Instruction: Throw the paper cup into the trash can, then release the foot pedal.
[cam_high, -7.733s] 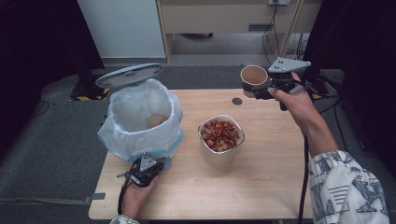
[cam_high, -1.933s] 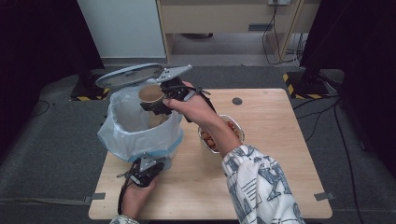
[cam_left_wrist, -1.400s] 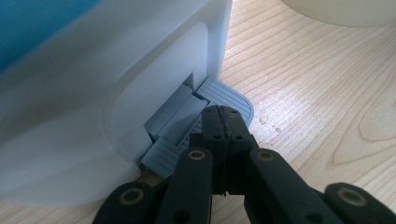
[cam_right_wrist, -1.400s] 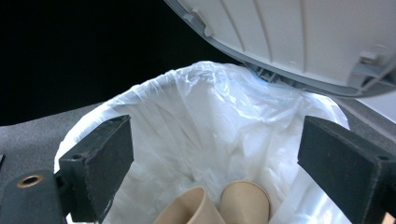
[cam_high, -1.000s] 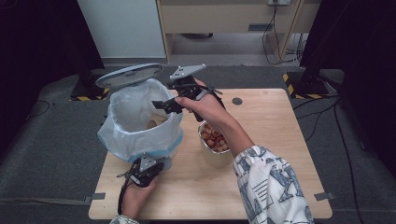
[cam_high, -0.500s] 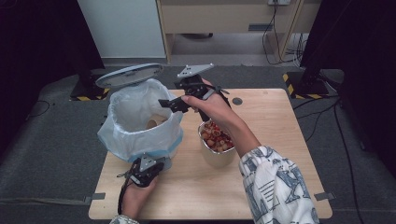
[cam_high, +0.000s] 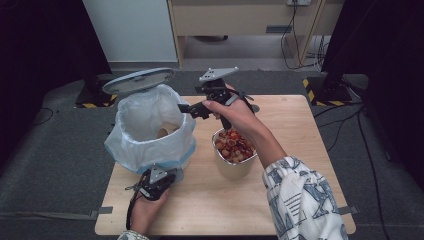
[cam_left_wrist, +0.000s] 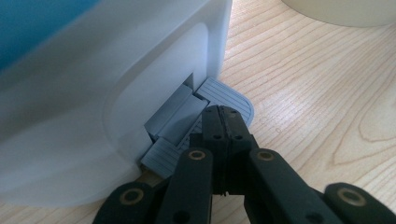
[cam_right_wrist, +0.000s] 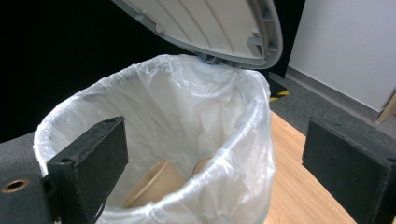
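Dark flooring and black curtains are surrounding a wooden table (cam_high: 290, 200), with a white panel and a wooden cabinet standing behind it. On the table's left part a pedal bin (cam_high: 150, 135) lined with a clear plastic bag (cam_right_wrist: 187, 112) is standing with its grey lid (cam_high: 137, 80) tipped up and open. Two brown paper cups (cam_right_wrist: 156, 186) are lying at the bottom of the bag, one of them partly hidden behind the bag's rim. Just beside the bin, to its right, a pale tub (cam_high: 234, 150) is sitting, filled with red and beige food pieces.

The left gripper (cam_high: 152, 184) is resting low at the bin's front, its jaws fully closed together with nothing between them, and its tip is pressing on the ribbed grey pedal (cam_left_wrist: 229, 98) at the foot of the bin. The right gripper (cam_high: 192, 109) is hovering above the table just beside the bin's right rim, above the tub's far edge; its jaws have just been opening and are standing wide apart, holding nothing, with the open bin showing between them in the right gripper view.
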